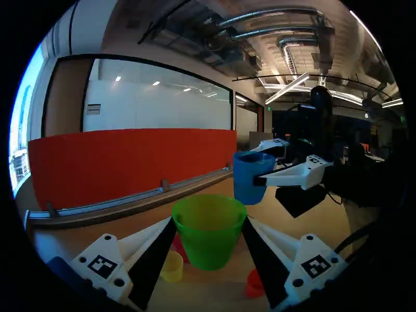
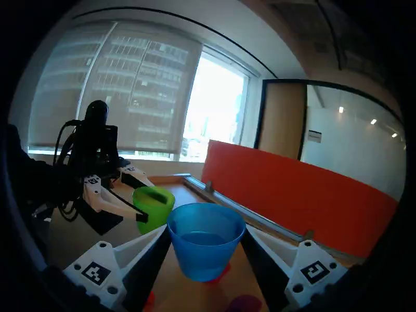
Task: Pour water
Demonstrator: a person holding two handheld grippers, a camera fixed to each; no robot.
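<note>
**Left gripper view.** Two large cups and three small ones appeared. On the desk (image 1: 270, 216) lay one small yellow cup (image 1: 171, 266) and one reddish piece (image 1: 179, 244), partly hidden. The left tool (image 1: 208, 224) pinched the green cup (image 1: 209, 236) upright above them, both fingers on its sides. One red cup (image 1: 254, 284) sat to its right. Farther right, the right tool (image 1: 256, 167) gripped the blue cup (image 1: 249, 179).

**Right gripper view.** The blue cup held water (image 2: 202, 238) — fingers spread just to cup width, pressing both sides.

An orange partition (image 1: 130, 161) edges the wooden desk (image 1: 333, 218), with bright windows (image 2: 216, 109) and exposed ceiling ducts (image 1: 275, 31).
</note>
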